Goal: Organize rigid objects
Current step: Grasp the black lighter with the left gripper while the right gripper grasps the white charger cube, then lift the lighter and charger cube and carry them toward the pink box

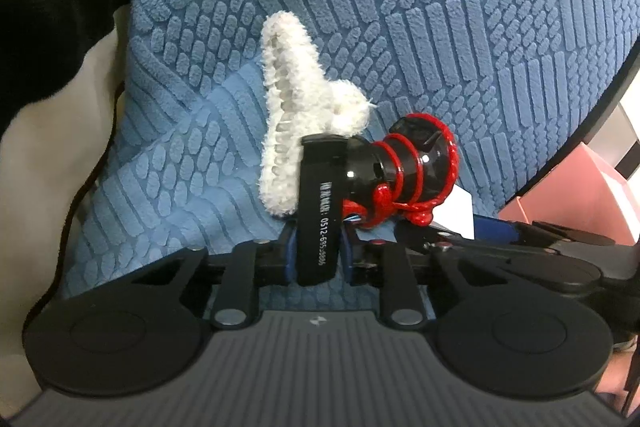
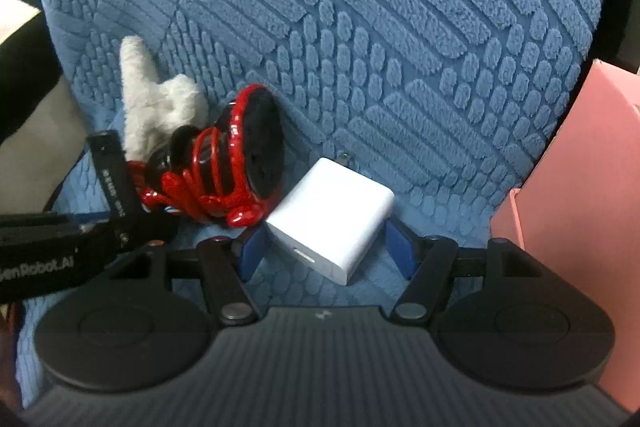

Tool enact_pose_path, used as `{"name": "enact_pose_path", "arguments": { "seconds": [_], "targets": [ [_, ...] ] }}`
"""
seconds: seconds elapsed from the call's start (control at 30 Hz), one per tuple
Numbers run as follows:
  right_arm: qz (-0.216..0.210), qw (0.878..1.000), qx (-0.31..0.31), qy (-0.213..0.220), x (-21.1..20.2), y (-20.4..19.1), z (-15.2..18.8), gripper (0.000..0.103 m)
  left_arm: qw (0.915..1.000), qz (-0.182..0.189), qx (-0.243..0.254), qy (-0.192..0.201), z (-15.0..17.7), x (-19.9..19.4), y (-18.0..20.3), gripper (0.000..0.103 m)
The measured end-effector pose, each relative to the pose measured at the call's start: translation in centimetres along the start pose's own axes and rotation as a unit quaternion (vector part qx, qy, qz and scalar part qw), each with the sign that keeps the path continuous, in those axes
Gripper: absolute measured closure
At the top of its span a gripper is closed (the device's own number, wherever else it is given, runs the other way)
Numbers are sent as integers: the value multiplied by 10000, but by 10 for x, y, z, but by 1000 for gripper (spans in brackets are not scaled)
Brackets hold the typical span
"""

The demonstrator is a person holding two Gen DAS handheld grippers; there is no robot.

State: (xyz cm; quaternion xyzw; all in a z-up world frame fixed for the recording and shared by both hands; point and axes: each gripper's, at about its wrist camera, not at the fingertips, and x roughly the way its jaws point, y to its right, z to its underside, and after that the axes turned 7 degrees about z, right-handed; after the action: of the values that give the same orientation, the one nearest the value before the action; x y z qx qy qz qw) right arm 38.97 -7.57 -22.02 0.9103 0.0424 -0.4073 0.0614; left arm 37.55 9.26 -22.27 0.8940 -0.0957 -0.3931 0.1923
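On the blue textured cushion (image 1: 400, 7), the left tool (image 1: 318, 255) is clenched on a black bar with white printed digits (image 1: 318, 211), which lies against a fluffy white hair claw (image 1: 296, 95) and a black-and-red spiral-wrapped piece (image 1: 404, 171). Just beside them, the right tool (image 2: 326, 247) stands released, its blue pads either side of a white charger block (image 2: 332, 215), not pressing it. A pink box (image 2: 592, 187) stands at the right.

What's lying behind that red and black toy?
Behind the red and black toy lies a fluffy white hair clip on the blue cushion. Its lower end is hidden by the toy and a black bar.
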Motion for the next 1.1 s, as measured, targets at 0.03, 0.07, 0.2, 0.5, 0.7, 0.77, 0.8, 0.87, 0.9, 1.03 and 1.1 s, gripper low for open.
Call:
{"name": "enact_pose_path", "arguments": {
  "seconds": [0.03, 0.07, 0.2, 0.5, 0.7, 0.77, 0.8, 0.87, 0.9, 1.03, 1.1],
  "targets": [
    [24, 10000, -48, 26, 0, -2, 0, 35, 10000, -13, 43, 9, 0, 0, 1, 78],
    [37, 9999, -86, 40, 2, -3, 1, 35, 10000, -25, 92, 23, 0, -1, 2, 78],
    [23, 10000, -22, 8, 4, -7, 2, 36, 9999, 38, 81, 89, -4, -3, 3, 78],
    [16, 9997, 221, -81, -17, 6, 1, 38, 9996, 139, -249, 71, -7, -16, 0, 78],
    [18, 9999, 56, -143, -38, -1, 18, 39, 9991, 202, -333, -191, 4, -24, 9, 78],
    [35, 9999, 20, -159, -47, 0, 28, 39, 9990, 223, -327, -229, 8, -31, 13, 78],
    [13, 9998, 55, -179, -51, 2, 32, 39, 9989, 238, -333, -236, 10, -34, 15, 78],
    [-50, 9997, 123, -228, -59, 7, 40, 39, 9987, 232, -360, -267, 13, -44, 17, 78],
    [-53, 9996, 147, -221, -63, 8, 43, 39, 9987, 224, -363, -260, 15, -50, 18, 78],
    [-17, 9995, 274, -173, -74, 12, 49, 40, 9988, 253, -336, -237, 23, -72, 22, 78],
    [-71, 9992, 360, -183, -78, 17, 49, 40, 9985, 198, -415, -306, 28, -83, 19, 78]
  ]
}}
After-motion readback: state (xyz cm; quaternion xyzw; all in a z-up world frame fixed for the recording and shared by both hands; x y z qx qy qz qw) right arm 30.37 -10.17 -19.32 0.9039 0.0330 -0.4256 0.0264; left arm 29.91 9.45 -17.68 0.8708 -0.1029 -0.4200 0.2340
